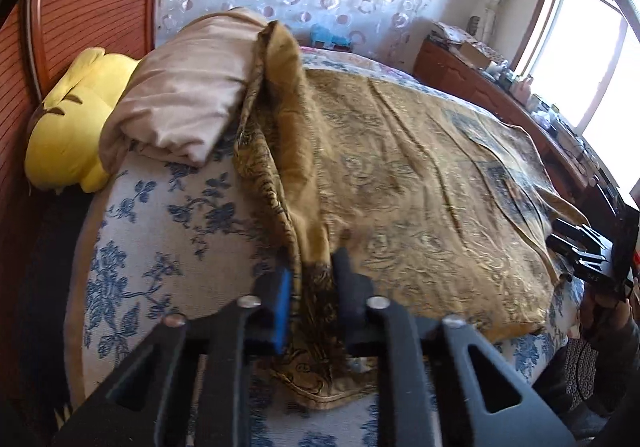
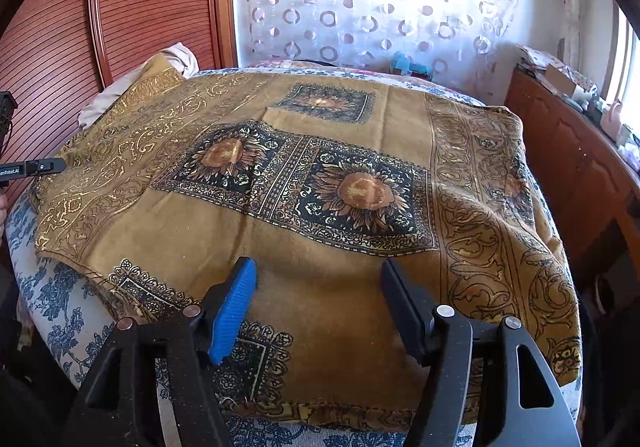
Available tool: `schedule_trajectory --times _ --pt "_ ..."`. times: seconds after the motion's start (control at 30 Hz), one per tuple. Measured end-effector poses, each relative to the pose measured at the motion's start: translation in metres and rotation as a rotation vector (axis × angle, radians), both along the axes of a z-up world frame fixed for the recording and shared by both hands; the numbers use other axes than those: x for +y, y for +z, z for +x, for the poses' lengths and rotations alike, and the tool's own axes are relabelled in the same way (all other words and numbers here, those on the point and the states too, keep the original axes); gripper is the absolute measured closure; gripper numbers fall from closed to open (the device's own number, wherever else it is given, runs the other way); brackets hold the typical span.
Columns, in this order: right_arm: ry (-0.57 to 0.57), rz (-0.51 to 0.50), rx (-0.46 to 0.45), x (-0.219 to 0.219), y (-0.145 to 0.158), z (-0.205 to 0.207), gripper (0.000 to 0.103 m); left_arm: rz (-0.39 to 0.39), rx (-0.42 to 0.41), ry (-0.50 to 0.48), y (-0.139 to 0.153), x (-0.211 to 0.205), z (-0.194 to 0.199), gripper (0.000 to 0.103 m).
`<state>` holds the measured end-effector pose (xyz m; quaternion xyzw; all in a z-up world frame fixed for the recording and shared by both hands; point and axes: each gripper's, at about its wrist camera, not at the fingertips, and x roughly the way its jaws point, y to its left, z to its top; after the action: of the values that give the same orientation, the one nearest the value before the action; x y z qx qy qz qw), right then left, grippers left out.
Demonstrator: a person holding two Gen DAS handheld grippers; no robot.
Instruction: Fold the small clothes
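Observation:
A mustard-gold patterned cloth [image 2: 340, 175] with dark sunflower squares lies spread over the bed. In the left wrist view the same cloth [image 1: 420, 175] has its left edge lifted into a raised fold [image 1: 288, 135]. My left gripper [image 1: 310, 275] is shut on that edge, the fabric pinched between the blue pad and the black finger. My right gripper [image 2: 318, 279] is open just above the cloth's near part, holding nothing. The right gripper also shows at the far right of the left wrist view [image 1: 588, 251]. Part of the left gripper shows at the left edge of the right wrist view [image 2: 32, 167].
The bed has a white sheet with blue flowers [image 1: 160, 231]. A beige folded blanket [image 1: 188, 95] and a yellow plush toy [image 1: 68, 127] lie at its head by a wooden panel wall [image 2: 120, 7]. A cluttered wooden dresser [image 2: 572, 151] runs along the right.

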<state>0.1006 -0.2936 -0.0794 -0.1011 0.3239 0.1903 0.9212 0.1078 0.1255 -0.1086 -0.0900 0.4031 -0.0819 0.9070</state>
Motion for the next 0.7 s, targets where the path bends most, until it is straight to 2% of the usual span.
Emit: schedule_trajectory --times 0.33,0.7 --pt "0.016 -0.001 0.019 -0.003 0.003 0.003 0.035 0.005 -0.133 -0.133 0.054 -0.051 -0.001 0.092" --pt "-0.009 0.069 -0.006 -0.048 0.017 -0.016 0.035 0.004 -0.234 -0.352 0.113 -0.153 0.03 0.092"
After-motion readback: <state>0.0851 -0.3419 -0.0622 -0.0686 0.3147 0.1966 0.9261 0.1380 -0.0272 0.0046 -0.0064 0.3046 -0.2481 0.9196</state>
